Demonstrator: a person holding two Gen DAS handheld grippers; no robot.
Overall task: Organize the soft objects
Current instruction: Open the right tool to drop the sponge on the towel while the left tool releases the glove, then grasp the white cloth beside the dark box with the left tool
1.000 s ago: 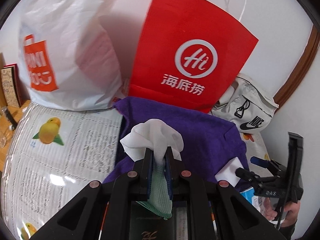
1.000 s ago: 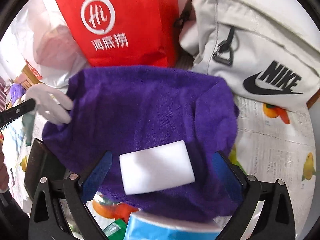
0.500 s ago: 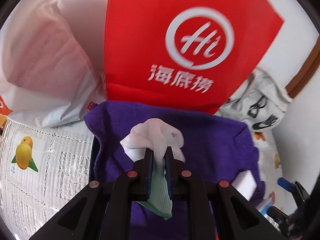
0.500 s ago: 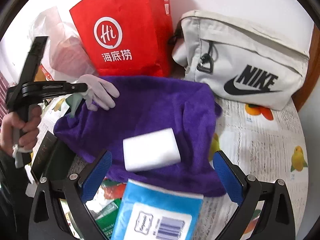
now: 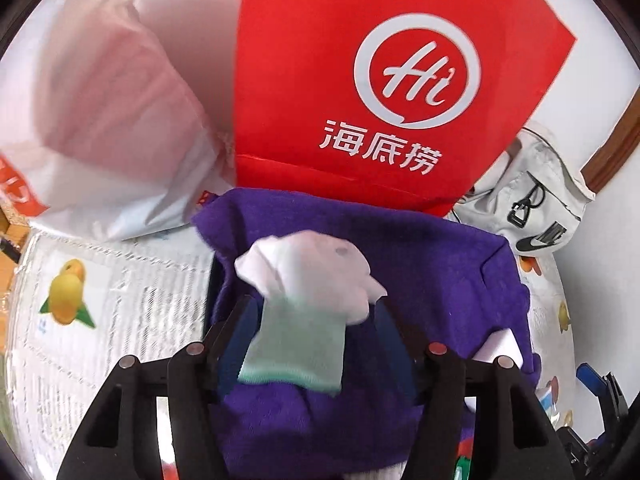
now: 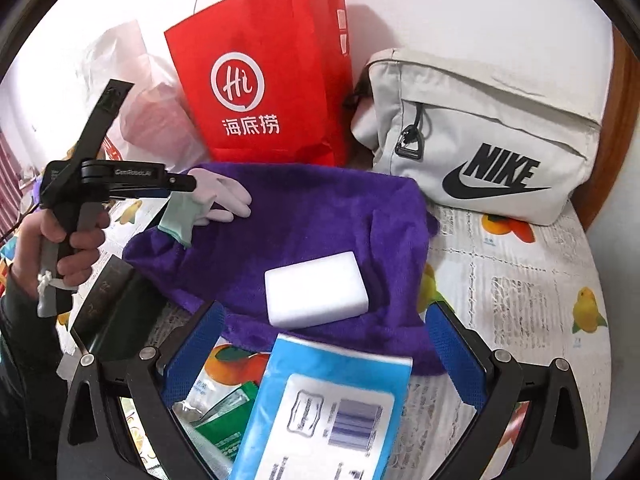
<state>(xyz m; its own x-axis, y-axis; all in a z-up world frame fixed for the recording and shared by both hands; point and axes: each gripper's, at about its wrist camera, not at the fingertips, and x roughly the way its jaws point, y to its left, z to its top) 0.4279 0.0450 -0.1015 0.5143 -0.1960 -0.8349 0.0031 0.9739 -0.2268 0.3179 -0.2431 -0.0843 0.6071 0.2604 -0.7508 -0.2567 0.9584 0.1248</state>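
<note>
A white glove with a pale green cuff (image 5: 304, 300) lies on the far left of a purple towel (image 5: 432, 264), loose between the spread fingers of my left gripper (image 5: 312, 320), which is open. The glove (image 6: 216, 200) and the left gripper (image 6: 176, 184) also show in the right wrist view. A white sponge block (image 6: 316, 294) rests on the towel (image 6: 328, 216). My right gripper (image 6: 320, 344) is open and empty, just in front of the sponge, above a blue tissue pack (image 6: 320, 412).
A red paper bag (image 6: 264, 76) and a white plastic bag (image 5: 92, 120) stand behind the towel. A grey Nike pouch (image 6: 480, 140) lies at the back right. A dark box (image 6: 108, 308) and green packets (image 6: 224, 408) sit at the front left on the fruit-print tablecloth (image 6: 520, 280).
My left gripper has opened and let go of the glove, which now rests on the towel. My right gripper has pulled back from the sponge.
</note>
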